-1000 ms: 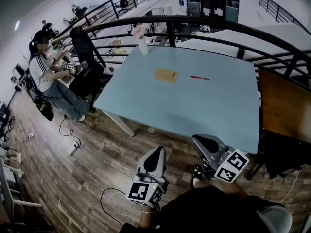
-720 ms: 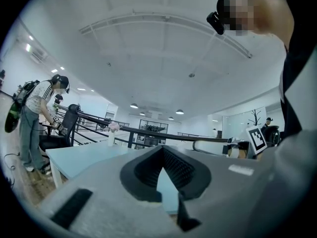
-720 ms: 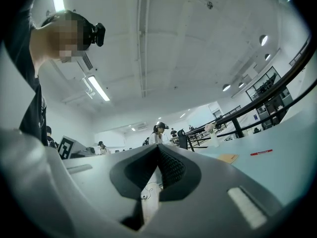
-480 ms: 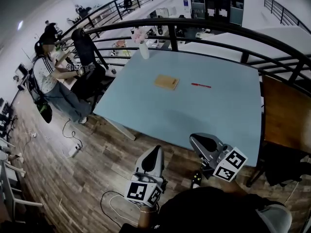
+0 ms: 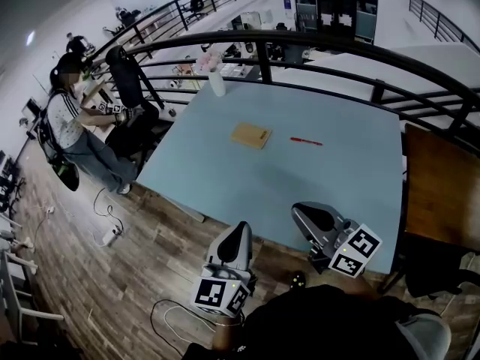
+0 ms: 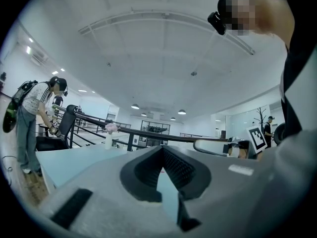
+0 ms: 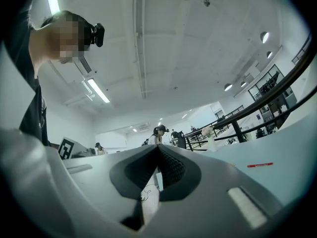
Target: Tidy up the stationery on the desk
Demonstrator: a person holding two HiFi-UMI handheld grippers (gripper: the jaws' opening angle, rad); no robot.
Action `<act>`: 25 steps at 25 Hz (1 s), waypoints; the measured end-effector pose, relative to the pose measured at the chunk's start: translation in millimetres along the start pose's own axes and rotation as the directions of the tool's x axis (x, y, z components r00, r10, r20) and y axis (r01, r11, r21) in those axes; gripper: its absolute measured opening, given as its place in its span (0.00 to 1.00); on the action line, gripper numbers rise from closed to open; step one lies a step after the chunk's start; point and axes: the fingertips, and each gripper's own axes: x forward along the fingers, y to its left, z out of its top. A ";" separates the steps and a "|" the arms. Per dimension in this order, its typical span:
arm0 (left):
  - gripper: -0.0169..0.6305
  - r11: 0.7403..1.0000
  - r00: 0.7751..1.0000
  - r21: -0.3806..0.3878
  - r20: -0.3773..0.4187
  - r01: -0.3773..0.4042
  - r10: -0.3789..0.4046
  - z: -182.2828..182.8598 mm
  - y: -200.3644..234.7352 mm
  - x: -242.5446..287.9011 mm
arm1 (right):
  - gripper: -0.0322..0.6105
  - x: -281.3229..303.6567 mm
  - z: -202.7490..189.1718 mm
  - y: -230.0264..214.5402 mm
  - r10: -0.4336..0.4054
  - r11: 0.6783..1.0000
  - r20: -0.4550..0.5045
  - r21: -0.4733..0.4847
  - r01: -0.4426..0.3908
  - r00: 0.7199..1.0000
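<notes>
Pale-blue desk (image 5: 225,175) lies ahead of both hand-held grippers, with the stationery still untouched. The left gripper (image 5: 241,229) and right gripper (image 5: 303,211) are each carried low near the person's body, jaws pressed together at the tips and holding nothing. A tan notebook (image 5: 251,135) lies flat well beyond the jaw tips, roughly straight ahead of the left gripper. A red pen (image 5: 306,141) rests just beside the notebook, straight ahead of the right gripper and well apart from it. A white vase of pink flowers (image 5: 217,81) stands at the far corner, beyond both.

The pen looks light, stiff and smooth, and is likely to roll or slip if nudged. A pinch across the middle of its barrel, jaws set crosswise to it, seems the safest hold. The notebook appears thin and light with some flex. Lying flat, it offers little to grip except an edge, so a jaw would probably need to slide under a side or corner.

Compared with a second ago, the near edge of the desk has drawn closer to the grippers, and the right gripper now overlaps it in the head view. Notebook and pen keep their places on the desk, and the jaws remain closed.
</notes>
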 end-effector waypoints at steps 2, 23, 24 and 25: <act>0.02 1.000 1.000 -0.001 0.007 -0.005 0.005 0.0 0.5 11.4 | 0.06 1.7 3.7 -10.1 0.007 1.000 -0.001 -0.003 -0.007 1.000; 0.02 1.000 0.999 -0.002 -0.031 -0.017 0.017 -6.6 8.8 77.7 | 0.06 12.4 17.9 -78.2 -0.010 1.000 -0.004 0.023 0.010 1.000; 0.02 1.000 0.999 -0.003 -0.034 -0.013 0.013 -6.5 10.4 80.8 | 0.06 13.7 18.9 -81.2 -0.016 1.000 -0.007 0.023 0.016 1.000; 0.02 1.000 0.999 -0.001 -0.036 -0.008 0.008 -6.1 13.1 84.5 | 0.06 16.0 19.8 -84.5 -0.023 0.999 -0.011 0.022 0.023 1.000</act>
